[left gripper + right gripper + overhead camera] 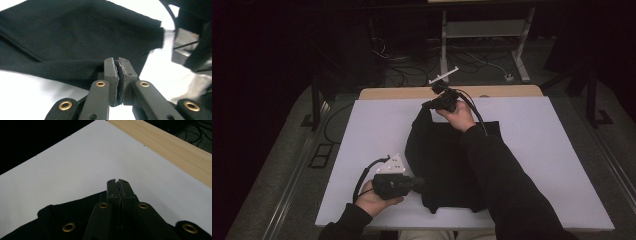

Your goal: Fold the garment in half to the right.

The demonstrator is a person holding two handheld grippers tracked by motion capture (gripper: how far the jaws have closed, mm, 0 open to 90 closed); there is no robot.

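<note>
A black cloth (pixel 439 165) lies crumpled on the white board (pixel 372 125). My left gripper (pixel 420 184) sits at the cloth's near left edge, and the left gripper view shows its jaws shut (pixel 117 65) on a folded hem of the cloth (pixel 75 37). My right gripper (pixel 426 105) is at the far corner of the cloth, held a little above the board. In the right gripper view the jaws are shut (pixel 117 182), with the black cloth (pixel 62 216) gathered around them and pinched between them.
The board rests on a wooden table whose far edge (pixel 402 93) (pixel 175 147) shows beyond it. The right forearm in a black sleeve (pixel 497 170) lies across the cloth. Behind the table are a white desk frame (pixel 484 30) and floor cables (pixel 402 70).
</note>
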